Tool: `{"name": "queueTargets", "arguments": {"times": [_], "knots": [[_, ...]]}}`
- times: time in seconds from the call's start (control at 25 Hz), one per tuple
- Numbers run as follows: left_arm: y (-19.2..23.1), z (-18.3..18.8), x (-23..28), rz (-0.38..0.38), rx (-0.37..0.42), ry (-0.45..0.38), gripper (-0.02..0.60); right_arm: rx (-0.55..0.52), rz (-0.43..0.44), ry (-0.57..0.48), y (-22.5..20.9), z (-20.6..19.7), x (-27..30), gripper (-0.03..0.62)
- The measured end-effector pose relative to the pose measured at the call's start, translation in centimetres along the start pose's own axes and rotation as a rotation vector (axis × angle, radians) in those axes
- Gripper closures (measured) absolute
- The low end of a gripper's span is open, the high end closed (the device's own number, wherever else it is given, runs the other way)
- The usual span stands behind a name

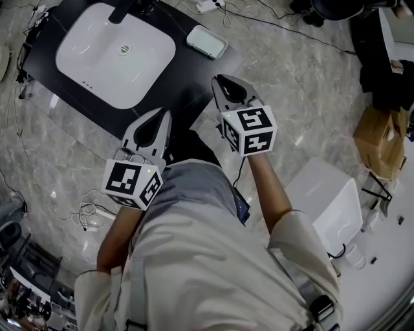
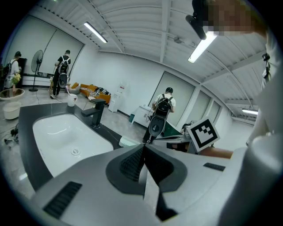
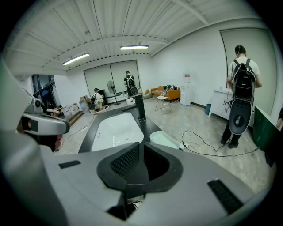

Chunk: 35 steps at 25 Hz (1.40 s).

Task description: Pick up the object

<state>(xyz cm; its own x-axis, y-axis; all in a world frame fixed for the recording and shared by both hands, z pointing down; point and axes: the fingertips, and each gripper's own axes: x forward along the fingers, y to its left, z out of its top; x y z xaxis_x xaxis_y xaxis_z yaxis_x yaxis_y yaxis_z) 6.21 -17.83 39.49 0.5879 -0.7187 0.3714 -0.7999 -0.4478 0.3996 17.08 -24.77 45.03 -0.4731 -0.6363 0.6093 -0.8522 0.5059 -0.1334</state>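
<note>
Short of the black counter [image 1: 191, 81] and its white ceramic basin [image 1: 116, 55], the left gripper [image 1: 158, 119] and right gripper [image 1: 223, 84] are held with jaws together, empty. Right of the basin, the pale green rectangular tray [image 1: 207, 42] lies untouched; approach, grip and lift are judged outstanding

faucet [image 1: 121, 11] cut off by top edge

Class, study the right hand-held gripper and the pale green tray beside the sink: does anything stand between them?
Nothing visible does. Only bare black counter lies between the right hand-held gripper and the pale green tray. Its jaws are together and empty.
</note>
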Motion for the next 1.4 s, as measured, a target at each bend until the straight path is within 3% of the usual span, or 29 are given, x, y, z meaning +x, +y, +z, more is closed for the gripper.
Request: {"name": "queueTargets", "arguments": {"times": [0.4,0.96,1.16,1.4], "knots": [[-0.2,-0.4,-0.2,0.004,0.007,0.016,0.578,-0.056,0.012,0.053,-0.6,-0.3,2.4,0.534],[0.2,-0.7,-0.4,0.003,0.005,0.021,0.578,-0.123,0.036,0.139,-1.1,-1.2,5.4,0.526],[0.0,-1.0,-0.6,0.015,0.064,0.027,0.578,-0.161,0.040,0.164,-1.2,-1.5,6.4,0.526],[0.1,-1.4,-1.0,0.015,0.039,0.031,0.578,-0.219,0.015,0.204,-2.1,-2.2,7.7,0.525]]}}
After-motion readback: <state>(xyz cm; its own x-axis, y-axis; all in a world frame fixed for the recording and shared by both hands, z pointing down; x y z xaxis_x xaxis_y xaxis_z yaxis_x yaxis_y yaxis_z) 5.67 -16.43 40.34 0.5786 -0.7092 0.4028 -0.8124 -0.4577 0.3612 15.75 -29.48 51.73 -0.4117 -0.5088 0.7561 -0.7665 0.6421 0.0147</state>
